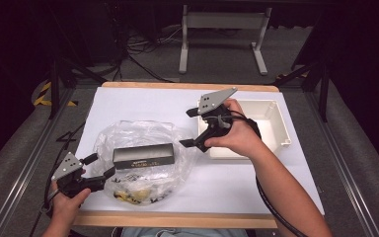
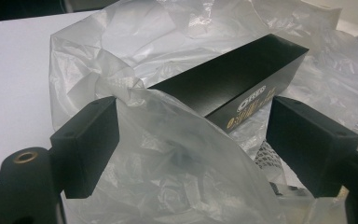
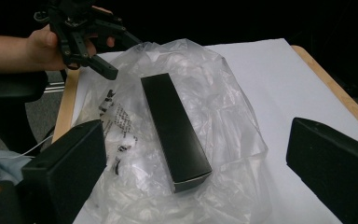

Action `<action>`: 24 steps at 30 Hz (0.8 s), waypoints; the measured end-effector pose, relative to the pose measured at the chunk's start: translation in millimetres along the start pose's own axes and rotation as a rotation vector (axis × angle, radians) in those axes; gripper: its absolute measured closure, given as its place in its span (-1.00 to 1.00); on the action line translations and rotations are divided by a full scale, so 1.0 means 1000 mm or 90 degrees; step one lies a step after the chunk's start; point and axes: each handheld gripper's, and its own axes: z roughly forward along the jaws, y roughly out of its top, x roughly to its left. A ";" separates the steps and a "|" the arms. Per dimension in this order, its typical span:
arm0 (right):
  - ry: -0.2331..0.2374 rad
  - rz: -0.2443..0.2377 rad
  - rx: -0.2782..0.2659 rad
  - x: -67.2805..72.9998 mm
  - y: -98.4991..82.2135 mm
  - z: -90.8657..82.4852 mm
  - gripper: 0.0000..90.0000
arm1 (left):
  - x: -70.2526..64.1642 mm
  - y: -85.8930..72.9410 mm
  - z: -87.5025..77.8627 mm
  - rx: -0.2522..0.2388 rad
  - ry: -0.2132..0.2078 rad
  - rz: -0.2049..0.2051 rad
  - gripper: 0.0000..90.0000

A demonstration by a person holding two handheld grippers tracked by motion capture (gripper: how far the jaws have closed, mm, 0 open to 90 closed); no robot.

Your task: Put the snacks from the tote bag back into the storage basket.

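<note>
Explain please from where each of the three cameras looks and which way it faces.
High view: above the person's side, looking forward and down at the table; forearms, both hands show.
Left gripper view: on the left gripper, facing the plastic bag between its open jaws.
Right gripper view: on the right gripper, facing the left hand.
All share the black box.

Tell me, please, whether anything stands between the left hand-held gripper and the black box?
Yes: the clear plastic bag bunches between the open left hand-held gripper and the black box behind it.
</note>
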 end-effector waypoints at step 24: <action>-0.015 0.028 -0.023 0.007 -0.020 0.081 -0.90 | 0.000 0.001 -0.001 -0.005 0.000 0.002 -0.60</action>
